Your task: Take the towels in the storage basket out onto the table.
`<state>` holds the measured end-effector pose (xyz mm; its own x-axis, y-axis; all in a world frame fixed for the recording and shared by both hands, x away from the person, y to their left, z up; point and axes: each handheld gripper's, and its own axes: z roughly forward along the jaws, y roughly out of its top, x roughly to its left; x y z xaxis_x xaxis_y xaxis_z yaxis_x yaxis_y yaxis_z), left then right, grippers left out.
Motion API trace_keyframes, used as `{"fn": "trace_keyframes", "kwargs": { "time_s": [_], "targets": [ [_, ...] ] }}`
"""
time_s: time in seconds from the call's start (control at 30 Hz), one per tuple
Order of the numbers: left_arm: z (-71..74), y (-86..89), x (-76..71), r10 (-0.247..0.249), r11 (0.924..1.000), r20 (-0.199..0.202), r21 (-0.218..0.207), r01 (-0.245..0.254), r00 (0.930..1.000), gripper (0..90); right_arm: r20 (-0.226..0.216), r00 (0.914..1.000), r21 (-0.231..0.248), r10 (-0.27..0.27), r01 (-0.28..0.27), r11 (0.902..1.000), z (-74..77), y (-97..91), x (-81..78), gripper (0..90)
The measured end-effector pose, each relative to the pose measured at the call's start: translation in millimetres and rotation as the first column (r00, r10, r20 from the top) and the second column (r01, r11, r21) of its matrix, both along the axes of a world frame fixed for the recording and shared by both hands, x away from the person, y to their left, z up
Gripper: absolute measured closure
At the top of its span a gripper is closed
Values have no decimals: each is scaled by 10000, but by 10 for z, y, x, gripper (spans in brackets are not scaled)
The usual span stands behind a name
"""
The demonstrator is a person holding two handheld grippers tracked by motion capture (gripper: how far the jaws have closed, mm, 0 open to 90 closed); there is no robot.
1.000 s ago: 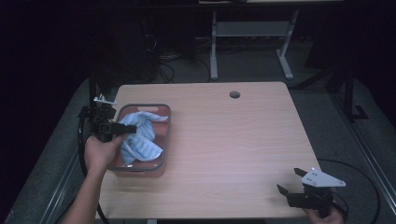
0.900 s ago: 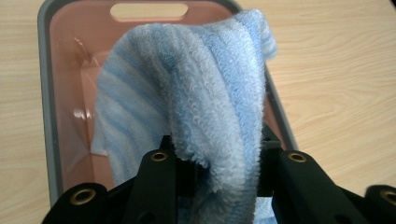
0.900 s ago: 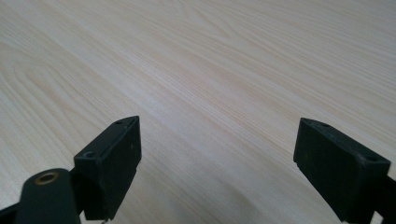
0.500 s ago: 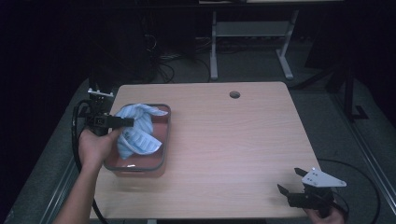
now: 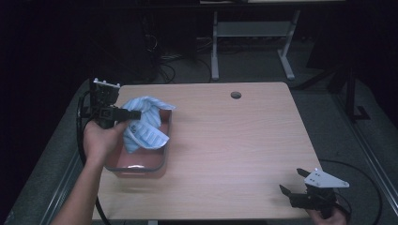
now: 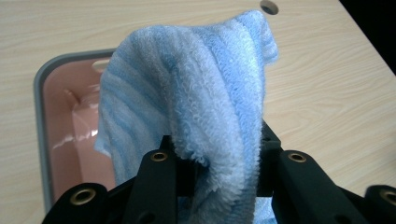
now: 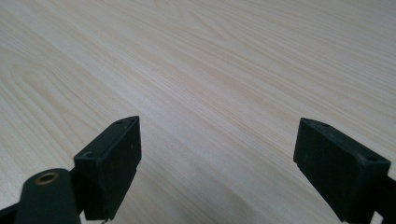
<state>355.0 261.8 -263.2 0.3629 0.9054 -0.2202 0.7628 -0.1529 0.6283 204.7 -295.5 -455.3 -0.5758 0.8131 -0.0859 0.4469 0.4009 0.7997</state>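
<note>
A light blue striped towel (image 5: 144, 124) hangs above a pink tub with a grey rim (image 5: 155, 166) at the table's left side. My left gripper (image 5: 133, 114) is shut on the towel and holds it lifted over the tub. In the left gripper view the towel (image 6: 196, 98) drapes over both jaws of my left gripper (image 6: 215, 163), and the tub (image 6: 42, 135) lies below at the left. My right gripper (image 5: 291, 183) rests open at the table's near right corner. In the right gripper view its jaws (image 7: 217, 154) stand wide apart over bare wood.
The wooden table (image 5: 234, 140) has a round cable hole (image 5: 236, 95) near its far edge. A grey metal stand (image 5: 253, 33) and cables lie on the dark floor beyond the table.
My left gripper has risen and drawn back to the left, lifting the towel up out of the tub. The right gripper has stayed in place.
</note>
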Motion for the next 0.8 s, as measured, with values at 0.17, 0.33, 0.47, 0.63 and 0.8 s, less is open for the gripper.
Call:
{"fn": "trace_keyframes", "kwargs": {
  "time_s": [0.17,0.33,0.47,0.63,0.8],
  "targets": [
    [48,-138,14,-336,9994,186,15,336,9993,685,1,10000,56,-29,29,10000,1,-3,2,145],
    [62,-260,47,-567,9984,174,78,565,9982,685,11,10000,49,-9,9,10000,2,1,5,145],
    [63,-323,68,-667,9978,147,32,667,9977,685,42,10000,79,-30,29,10000,-1,-11,6,145],
    [54,-416,101,-795,9968,111,-41,796,9968,685,137,9999,98,-10,9,10000,13,8,5,145],
    [67,-522,143,-949,9955,110,-30,950,9954,685,78,10000,142,44,-45,9999,4,7,20,145]
  ]
}}
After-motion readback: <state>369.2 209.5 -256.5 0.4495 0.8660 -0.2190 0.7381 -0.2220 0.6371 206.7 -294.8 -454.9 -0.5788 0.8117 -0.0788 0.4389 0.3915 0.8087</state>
